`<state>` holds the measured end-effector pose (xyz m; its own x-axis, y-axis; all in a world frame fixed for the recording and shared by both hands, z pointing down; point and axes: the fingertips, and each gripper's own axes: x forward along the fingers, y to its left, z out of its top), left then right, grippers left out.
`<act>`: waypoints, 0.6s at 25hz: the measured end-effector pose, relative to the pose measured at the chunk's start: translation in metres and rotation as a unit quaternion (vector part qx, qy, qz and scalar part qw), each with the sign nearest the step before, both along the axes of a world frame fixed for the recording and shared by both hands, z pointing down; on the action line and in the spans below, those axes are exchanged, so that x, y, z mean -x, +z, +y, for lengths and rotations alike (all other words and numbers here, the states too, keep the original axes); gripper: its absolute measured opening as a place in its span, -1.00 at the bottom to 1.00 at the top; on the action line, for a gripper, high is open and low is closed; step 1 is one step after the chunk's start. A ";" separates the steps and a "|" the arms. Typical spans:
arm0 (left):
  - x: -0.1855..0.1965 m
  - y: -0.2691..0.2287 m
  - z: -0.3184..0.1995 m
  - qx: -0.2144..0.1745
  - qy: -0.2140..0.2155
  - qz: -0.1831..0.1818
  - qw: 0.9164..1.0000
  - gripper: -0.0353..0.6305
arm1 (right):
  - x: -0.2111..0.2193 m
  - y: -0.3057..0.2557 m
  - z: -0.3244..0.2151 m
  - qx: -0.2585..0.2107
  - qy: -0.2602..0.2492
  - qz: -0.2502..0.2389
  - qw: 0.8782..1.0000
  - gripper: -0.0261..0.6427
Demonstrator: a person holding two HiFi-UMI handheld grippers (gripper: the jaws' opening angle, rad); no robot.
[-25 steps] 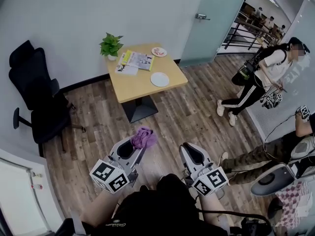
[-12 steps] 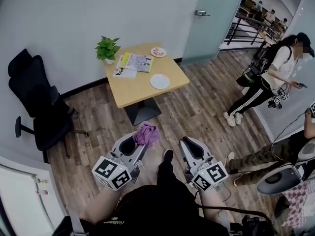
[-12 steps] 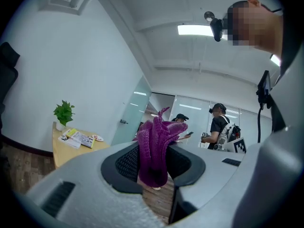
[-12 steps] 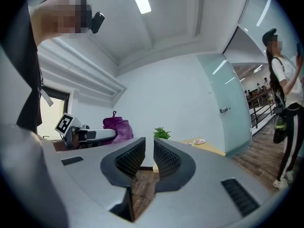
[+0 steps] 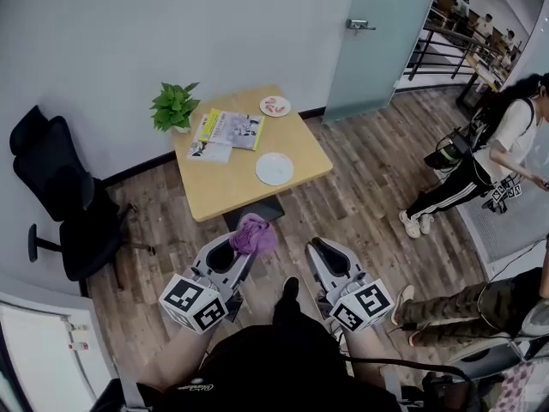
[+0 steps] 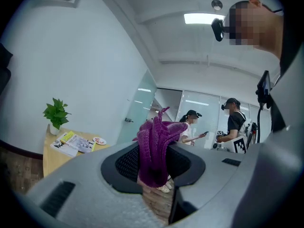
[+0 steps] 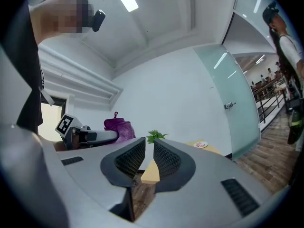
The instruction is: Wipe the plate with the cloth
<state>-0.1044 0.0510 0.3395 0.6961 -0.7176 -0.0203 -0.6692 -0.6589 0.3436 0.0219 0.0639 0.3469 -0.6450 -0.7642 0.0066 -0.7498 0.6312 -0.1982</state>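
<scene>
The left gripper (image 5: 244,245) is clenched on a purple cloth (image 5: 254,233), which bunches up above its jaws. The right gripper (image 5: 319,249) grasps nothing, its jaws drawn nearly together with only a slim gap. Both hang over the wood floor (image 5: 360,187), just short of the table (image 5: 225,183). The white plate (image 5: 274,168) lies on the table near its right edge, apart from the cloth, with a plant (image 5: 174,106), magazines (image 5: 228,130) and a small dish (image 5: 274,106) behind it

bright, even light from a ceiling strip (image 6: 204,18) at twelve o'clock. fisheye curving and dark corners ring both gripper views.
</scene>
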 end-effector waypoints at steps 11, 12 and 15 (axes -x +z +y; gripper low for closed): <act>-0.059 -0.009 -0.160 0.008 -0.051 -0.016 0.999 -0.52 | -0.057 -0.002 -0.174 0.018 -0.052 -0.002 0.998 -0.75; -0.058 -0.007 -0.168 0.012 -0.058 -0.015 0.998 -0.52 | -0.058 0.000 -0.184 0.021 -0.057 -0.001 0.998 -0.75; -0.053 0.004 -0.187 0.029 -0.078 -0.014 0.996 -0.52 | -0.056 0.004 -0.209 0.027 -0.070 0.001 0.997 -0.75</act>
